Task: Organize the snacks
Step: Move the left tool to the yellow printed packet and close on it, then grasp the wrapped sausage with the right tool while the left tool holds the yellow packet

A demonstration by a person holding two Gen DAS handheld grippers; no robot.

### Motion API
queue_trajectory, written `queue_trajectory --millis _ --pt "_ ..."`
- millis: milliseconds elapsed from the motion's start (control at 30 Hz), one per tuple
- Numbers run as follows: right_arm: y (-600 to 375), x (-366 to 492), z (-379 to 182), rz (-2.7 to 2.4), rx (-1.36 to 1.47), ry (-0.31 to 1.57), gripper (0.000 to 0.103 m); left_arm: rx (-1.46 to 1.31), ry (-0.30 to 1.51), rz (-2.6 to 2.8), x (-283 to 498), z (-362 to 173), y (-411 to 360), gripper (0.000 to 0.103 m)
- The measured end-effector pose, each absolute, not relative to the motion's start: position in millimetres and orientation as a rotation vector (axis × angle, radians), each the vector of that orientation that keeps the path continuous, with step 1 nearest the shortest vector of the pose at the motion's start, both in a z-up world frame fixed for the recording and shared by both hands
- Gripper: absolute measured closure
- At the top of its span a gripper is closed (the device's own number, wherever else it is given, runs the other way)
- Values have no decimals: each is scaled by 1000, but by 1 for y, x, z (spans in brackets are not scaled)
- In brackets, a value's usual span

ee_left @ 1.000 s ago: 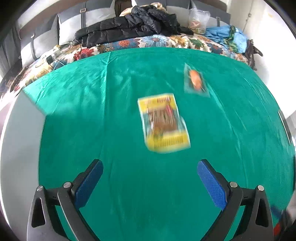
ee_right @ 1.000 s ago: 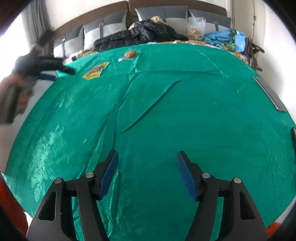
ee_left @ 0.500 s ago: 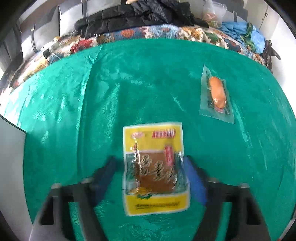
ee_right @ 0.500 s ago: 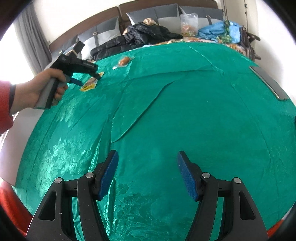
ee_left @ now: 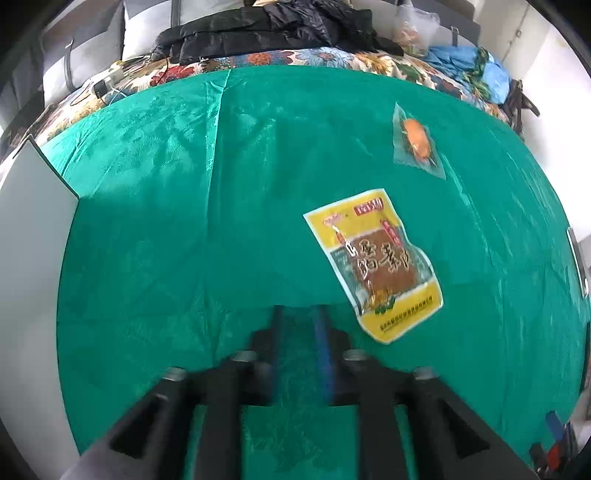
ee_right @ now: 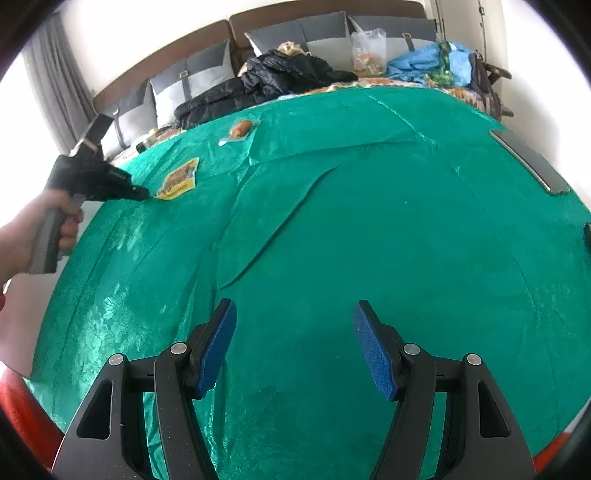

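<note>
A yellow snack packet (ee_left: pixel 375 264) lies flat on the green cloth (ee_left: pixel 184 221), just right of my left gripper's tips. It also shows far off in the right wrist view (ee_right: pixel 178 180). A clear-wrapped orange sausage (ee_left: pixel 415 138) lies further back right, and appears in the right wrist view (ee_right: pixel 240 128). My left gripper (ee_left: pixel 298 325) has its jaws nearly together with nothing between them, low over the cloth left of the packet. It shows in the right wrist view (ee_right: pixel 146 192). My right gripper (ee_right: pixel 291 332) is open and empty over the cloth.
A bare white strip of table (ee_left: pixel 33 229) lies left of the cloth. A sofa with a black jacket (ee_left: pixel 273 29), a bag (ee_right: pixel 367 48) and blue cloth (ee_right: pixel 428 64) stands behind. A grey flat object (ee_right: pixel 528 160) lies at the right edge.
My left gripper has closed from wide open to nearly shut and shifted left, so the yellow packet now lies to its right instead of between the fingers. My right gripper stays open.
</note>
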State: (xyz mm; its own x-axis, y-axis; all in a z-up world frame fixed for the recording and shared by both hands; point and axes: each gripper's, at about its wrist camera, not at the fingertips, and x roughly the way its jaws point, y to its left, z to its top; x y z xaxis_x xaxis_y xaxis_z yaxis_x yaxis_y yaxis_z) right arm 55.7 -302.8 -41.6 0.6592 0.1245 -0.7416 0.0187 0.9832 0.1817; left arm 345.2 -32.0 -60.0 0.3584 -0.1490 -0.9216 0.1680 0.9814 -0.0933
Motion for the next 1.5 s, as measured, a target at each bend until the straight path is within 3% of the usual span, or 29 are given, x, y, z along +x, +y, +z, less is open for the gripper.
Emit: queue_trajectory --millis 67,333,467,533,633,700,967,1200,1500 --pt "-301 55 -42 60 174 851 34 9 1144 -208 346 -51 -37 16" --pt "-296 57 -43 76 157 853 34 12 1179 -156 383 -56 -92 14" --pt "-302 56 -41 75 177 844 34 72 1206 -67 388 -72 -110 15" --pt "-306 56 -40 72 190 841 34 25 1175 -65 383 -71 -104 21" --pt "-312 58 -40 66 217 842 34 35 1142 -74 380 -66 -95 50" --pt "-314 58 -41 65 232 846 34 43 1153 -81 380 -66 -86 54" --pt "-315 87 -23 99 265 843 34 63 1136 -128 349 -65 -44 55" --pt "-277 273 2 216 205 954 34 94 1127 -167 318 -66 -25 55" --pt "-219 436 -29 152 223 1095 36 116 1124 -201 312 -65 -23 54"
